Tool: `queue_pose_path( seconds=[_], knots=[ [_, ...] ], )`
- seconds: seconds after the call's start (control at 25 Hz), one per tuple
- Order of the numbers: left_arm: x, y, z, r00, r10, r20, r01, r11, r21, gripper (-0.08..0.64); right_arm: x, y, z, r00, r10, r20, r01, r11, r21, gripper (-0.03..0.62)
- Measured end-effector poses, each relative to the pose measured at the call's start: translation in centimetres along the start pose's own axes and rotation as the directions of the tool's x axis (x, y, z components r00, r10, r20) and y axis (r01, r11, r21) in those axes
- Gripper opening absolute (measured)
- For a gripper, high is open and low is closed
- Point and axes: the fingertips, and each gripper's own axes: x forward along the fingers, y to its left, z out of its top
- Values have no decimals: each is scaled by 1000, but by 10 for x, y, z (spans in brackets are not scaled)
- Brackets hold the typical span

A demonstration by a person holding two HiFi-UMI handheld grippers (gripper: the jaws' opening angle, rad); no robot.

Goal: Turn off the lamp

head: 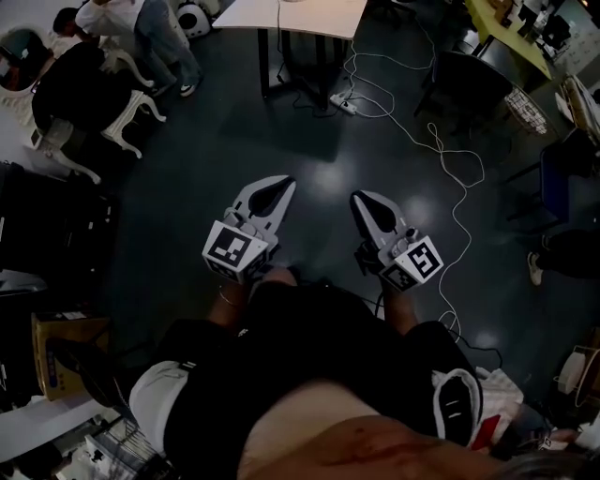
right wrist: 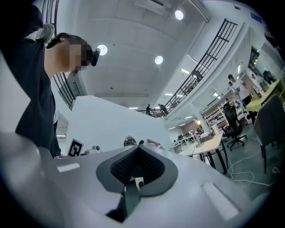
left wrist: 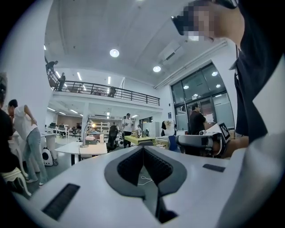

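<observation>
Grey lamp (left wrist: 84,135) upright on distant white table (left wrist: 94,150)

White table (head: 309,17) far off, long white cord (head: 434,131) on dark floor (head: 187,197), brown box (head: 56,366) at left.

**Workshop floor, laid out around a table**

A table (head: 309,17) is found at the far side of the floor. A lamp (left wrist: 86,133) is set on the table. A power strip (head: 343,103) is laid on the floor just before the table, and a cable (head: 455,187) is trailed from it to the right and nearer. A standing person (head: 159,37) is placed left of the table, a chair (head: 469,80) right of it. The left gripper (head: 279,186) and right gripper (head: 362,201) are held side by side, apart, well before the table.
</observation>
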Motion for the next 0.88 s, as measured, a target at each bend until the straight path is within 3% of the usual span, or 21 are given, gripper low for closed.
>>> queue_pose_path(
  seconds=[0.44,0.72,0.88],
  knots=[
    [8,-22,-7,999,-34,-7,34,999,-6,8,-21,2,2,1000,-13,7,13,1000,11,0],
    [16,-46,7,996,-90,12,89,994,57,8,-35,-4,11,999,-27,25,27,1000,-8,0],
    [12,-49,4,997,-82,18,80,995,61,8,-32,-2,7,1000,3,25,-2,1000,-23,0]
  ],
)
